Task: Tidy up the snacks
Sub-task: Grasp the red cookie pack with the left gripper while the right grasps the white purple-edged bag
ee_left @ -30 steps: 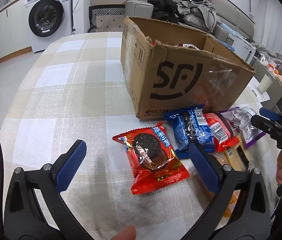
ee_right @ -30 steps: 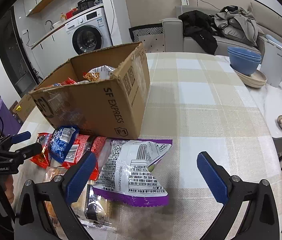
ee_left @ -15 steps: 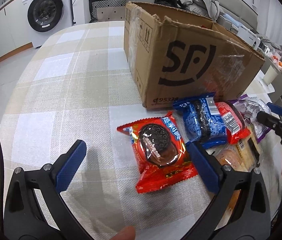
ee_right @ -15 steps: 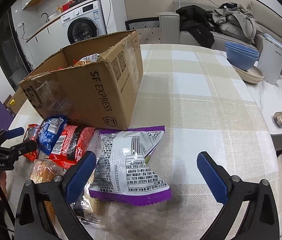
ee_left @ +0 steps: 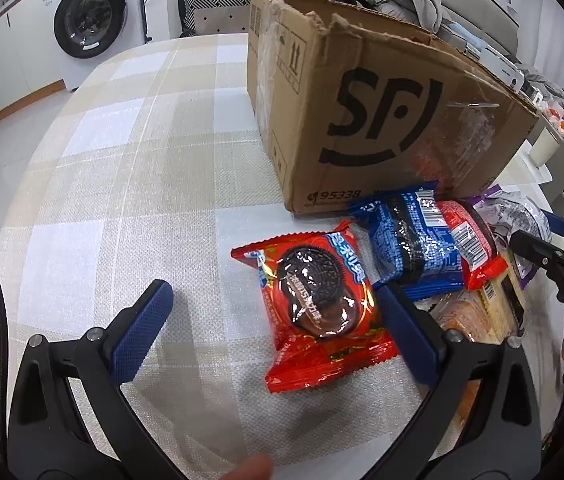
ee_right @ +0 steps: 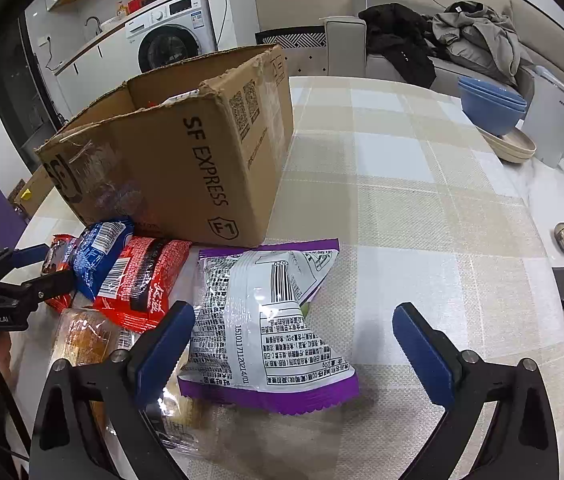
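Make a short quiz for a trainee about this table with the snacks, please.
1. True or false: the red cookie packet lies inside the cardboard box.
2. Which packet lies between the right gripper jaws? A blue, B purple-edged, C red.
3. What appliance stands beyond the table?

Key: 1 false, it lies on the table. 2 B, the purple-edged packet. 3 A washing machine.

I've got the box (ee_right: 185, 152) standing on the table (ee_right: 422, 208), snacks piled along its near side. From my right wrist view, the big packet (ee_right: 269, 320) lies in front of the box's corner; left of it the noodle pack (ee_right: 141, 280), then the cookie pack (ee_right: 95, 248). Bowls (ee_right: 490, 104) and a kettle (ee_right: 554, 128) sit far right, behind.
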`<state>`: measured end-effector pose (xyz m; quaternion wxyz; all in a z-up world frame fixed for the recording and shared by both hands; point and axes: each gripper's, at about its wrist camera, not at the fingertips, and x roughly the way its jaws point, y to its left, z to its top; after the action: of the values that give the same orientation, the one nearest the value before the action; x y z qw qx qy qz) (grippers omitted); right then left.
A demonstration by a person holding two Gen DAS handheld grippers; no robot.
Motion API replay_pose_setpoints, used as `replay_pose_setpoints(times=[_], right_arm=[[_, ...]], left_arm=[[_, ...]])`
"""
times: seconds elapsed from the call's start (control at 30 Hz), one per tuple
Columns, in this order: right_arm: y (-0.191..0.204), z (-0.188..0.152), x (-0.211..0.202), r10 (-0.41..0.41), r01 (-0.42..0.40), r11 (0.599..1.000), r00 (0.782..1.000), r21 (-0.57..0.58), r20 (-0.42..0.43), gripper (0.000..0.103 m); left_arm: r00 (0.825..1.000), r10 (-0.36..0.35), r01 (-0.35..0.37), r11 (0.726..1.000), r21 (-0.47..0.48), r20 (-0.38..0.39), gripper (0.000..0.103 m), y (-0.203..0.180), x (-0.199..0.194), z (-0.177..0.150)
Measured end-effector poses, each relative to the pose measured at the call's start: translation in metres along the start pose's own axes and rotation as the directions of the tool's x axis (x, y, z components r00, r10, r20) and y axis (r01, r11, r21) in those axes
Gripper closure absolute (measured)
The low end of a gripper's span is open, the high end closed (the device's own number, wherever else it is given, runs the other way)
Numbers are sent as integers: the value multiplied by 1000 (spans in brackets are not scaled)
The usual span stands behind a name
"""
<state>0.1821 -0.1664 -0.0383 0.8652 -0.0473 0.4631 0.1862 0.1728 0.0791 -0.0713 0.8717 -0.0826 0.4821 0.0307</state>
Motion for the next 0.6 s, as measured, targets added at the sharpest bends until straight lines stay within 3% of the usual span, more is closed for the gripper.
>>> replay_pose_setpoints(times=[0.17, 0.4, 0.6], right_arm=[[-1, -1, 2, 15, -15, 1000, 1000, -3, -12, 23], [0, -6, 0, 25, -25, 1000, 1000, -1, -10, 29], [-2, -10, -5, 38, -38, 999, 999, -6, 3, 40]], left_arm=[[1000, -24, 24, 1000, 0, 7, 10, 1, 2, 0], [994, -109, 108, 993, 39, 27, 53, -8, 0, -1], [992, -119, 118, 993, 32, 43, 63, -6, -5, -6]])
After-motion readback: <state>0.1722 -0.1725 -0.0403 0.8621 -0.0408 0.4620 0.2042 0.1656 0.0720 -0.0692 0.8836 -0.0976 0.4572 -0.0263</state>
